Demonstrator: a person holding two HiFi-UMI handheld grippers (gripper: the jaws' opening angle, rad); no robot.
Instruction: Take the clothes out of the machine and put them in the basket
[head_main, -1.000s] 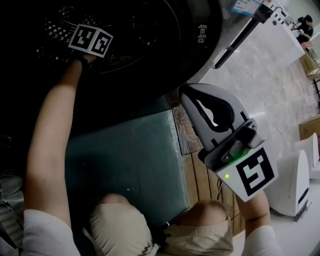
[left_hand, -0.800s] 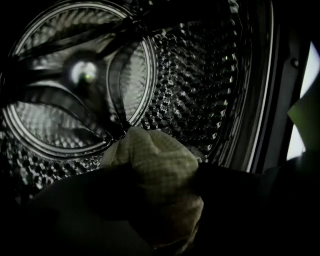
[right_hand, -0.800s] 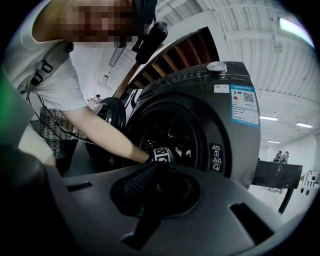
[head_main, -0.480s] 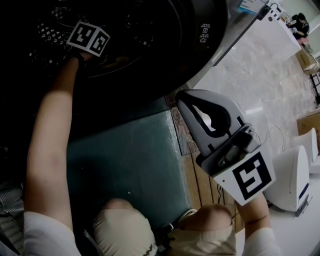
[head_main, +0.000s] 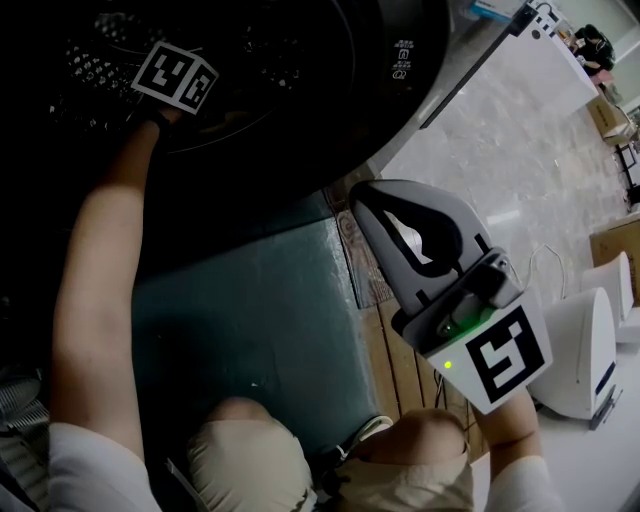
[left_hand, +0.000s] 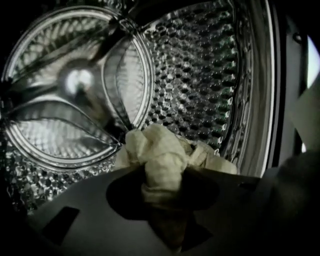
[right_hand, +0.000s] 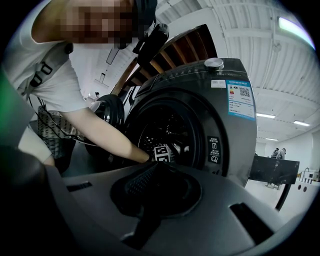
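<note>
Cloth (left_hand: 161, 152), cream, bunched. Left gripper view: pinched between jaws of left hand-held gripper (left_hand: 163, 196), jaws just been closing onto it; drum (left_hand: 200, 75) wall beyond.
Right gripper view: right hand-held gripper (right_hand: 154, 169) clenched, empty; machine (right_hand: 220, 125) ahead.
Head view: left arm (head_main: 95, 300) extends into machine.

- White short sleeves (head_main: 75, 455), beige shorts (head_main: 240, 465).
- Right gripper (head_main: 368, 198): grey rounded shell, small green light (head_main: 449, 365).
- Near right cube (head_main: 510, 350) and far left cube (head_main: 176, 78): white, with black square markers.
</note>
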